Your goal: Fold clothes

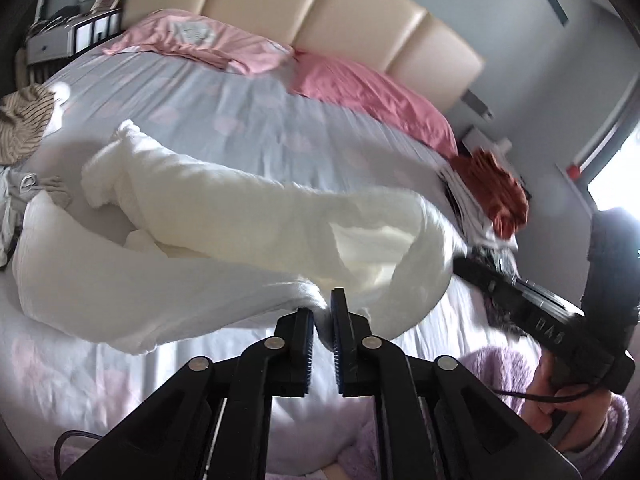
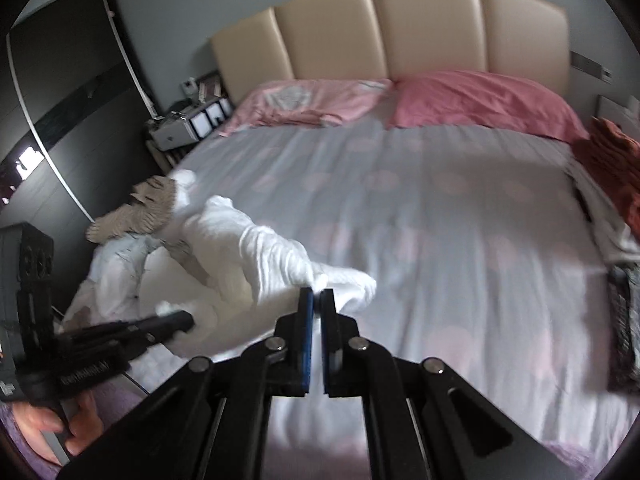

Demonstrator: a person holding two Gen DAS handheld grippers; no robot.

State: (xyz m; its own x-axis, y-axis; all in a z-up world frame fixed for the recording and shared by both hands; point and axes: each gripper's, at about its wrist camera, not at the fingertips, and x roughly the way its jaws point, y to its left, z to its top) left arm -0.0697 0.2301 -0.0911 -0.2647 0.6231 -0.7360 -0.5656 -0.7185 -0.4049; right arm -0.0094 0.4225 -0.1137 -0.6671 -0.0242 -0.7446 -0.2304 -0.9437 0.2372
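- Left claw (image 1: 323, 312): in my left hand, pointing down over the near part of the bed; its blue-padded jaws stand slightly apart with a fold of the white garment (image 1: 224, 232) between them, cloth pressed against both pads at the tips.
- Right claw (image 2: 317, 300): in my right hand (image 1: 560, 412), jaws drawn together and clamped on another edge of the white garment; only a sliver of white shows at the tips.
- White garment: soft, thick, crumpled fabric, strung out between my two claws, the rest trailing across the left half of the bed towards the far left edge; parts are blurred.
- Bed sheet (image 2: 460, 240): pale grey-blue with faint pink round patches, largely bare on the right half.
- Pillows: light pink printed pillow (image 2: 304, 100) at far left, deeper pink pillow (image 2: 484, 100) at far right, both against the headboard.
- Headboard (image 2: 400, 28): beige, padded, in vertical panels.
- Striped garment (image 2: 140, 212): beige with dark stripes, heaped at the left edge of the bed, just beside the far end of the white garment.
- Rust-orange cloth (image 1: 496, 192): on top of a small pile at the right edge of the bed.
- Bedside unit (image 2: 188, 124): far left of the bed, cluttered; contents too small to tell.
- Dark wardrobe (image 2: 60, 120): along the left wall.
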